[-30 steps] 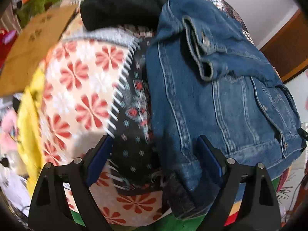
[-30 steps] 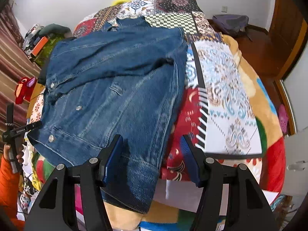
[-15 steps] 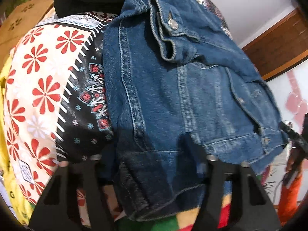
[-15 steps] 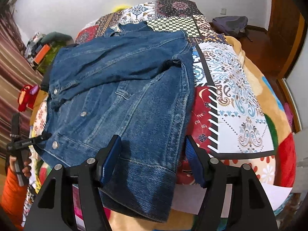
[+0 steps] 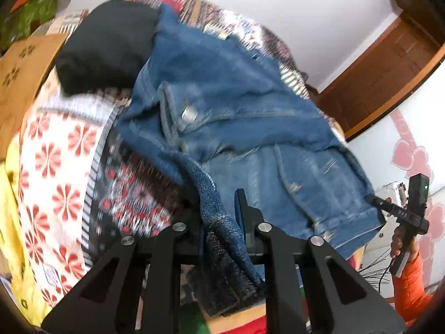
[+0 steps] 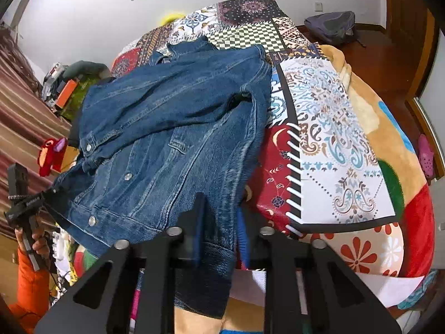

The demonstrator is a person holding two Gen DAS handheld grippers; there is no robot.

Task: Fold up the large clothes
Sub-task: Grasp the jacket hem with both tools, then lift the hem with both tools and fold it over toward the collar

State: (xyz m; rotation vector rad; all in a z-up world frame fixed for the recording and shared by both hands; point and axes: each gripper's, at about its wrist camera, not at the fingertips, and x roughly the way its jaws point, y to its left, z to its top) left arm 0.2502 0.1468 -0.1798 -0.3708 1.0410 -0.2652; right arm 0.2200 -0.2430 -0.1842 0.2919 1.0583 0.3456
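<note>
Change: both my grippers stood open half a second ago — now each pinches the jacket's hem.
Left gripper [image 5: 219,217]: clamped on a hem corner.
Right gripper [image 6: 219,228]: clamped on the opposite corner.
Denim jacket [image 6: 167,128]: spread on the patchwork quilt [image 6: 333,139].
Writing: small lettering on the other gripper's handle — unreadable.

Jacket [image 6: 167,128] on quilt [image 6: 328,128]; black bundle [image 5: 108,44] behind jacket's left edge.
</note>
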